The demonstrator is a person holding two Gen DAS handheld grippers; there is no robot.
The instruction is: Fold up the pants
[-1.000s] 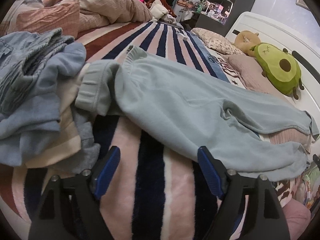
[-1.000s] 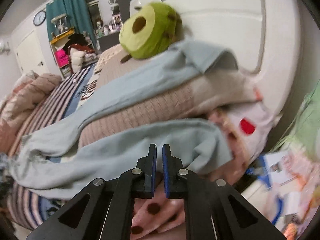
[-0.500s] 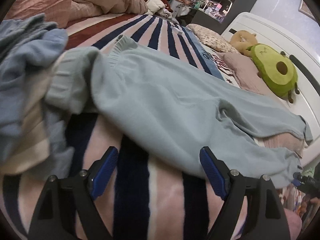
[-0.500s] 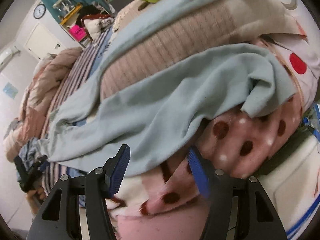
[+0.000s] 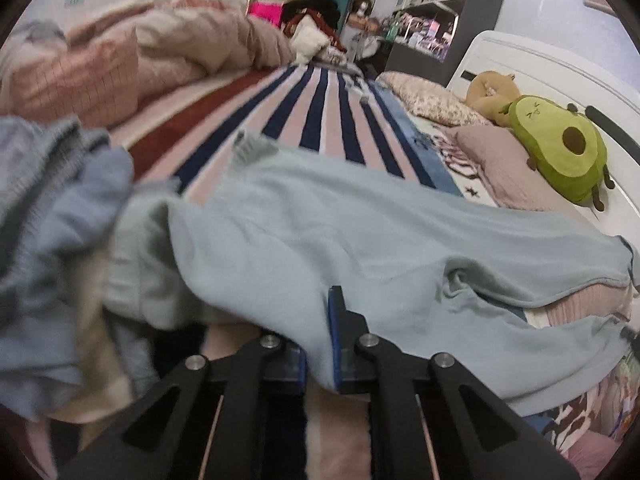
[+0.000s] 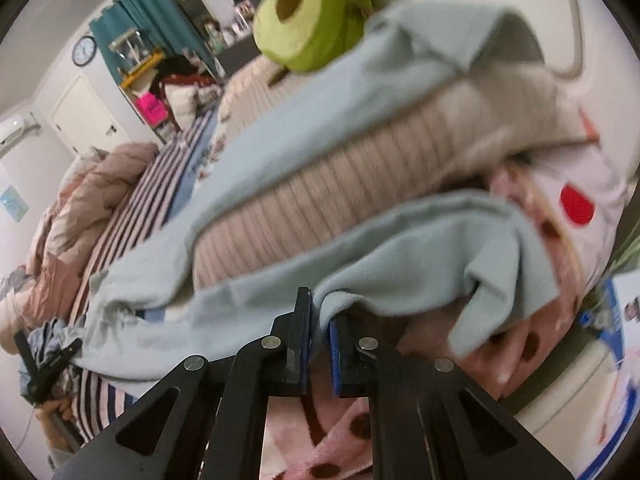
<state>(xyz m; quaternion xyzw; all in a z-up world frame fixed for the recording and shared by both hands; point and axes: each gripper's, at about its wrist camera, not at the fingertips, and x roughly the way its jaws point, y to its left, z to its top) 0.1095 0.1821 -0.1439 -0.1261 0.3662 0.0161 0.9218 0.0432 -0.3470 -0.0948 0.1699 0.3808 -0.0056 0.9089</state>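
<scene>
Two grippers have just closed on the pale blue fleece pants, which sprawl limp across the striped blanket. The left gripper pinches the near edge of the soft fabric; the right gripper, angled downward, clamps a folded hem. Only the right view shows a wall clock; only the left shows crumpled grey-blue clothes up close.

Pale blue-grey soft fleece pants lie over a plush blanket striped in navy, pink and white. The black tongs carry blue pads. Beside the white headboard sits a green avocado plush toy with a brown pit. A pink blanket with brown dots hangs near teal curtains.
</scene>
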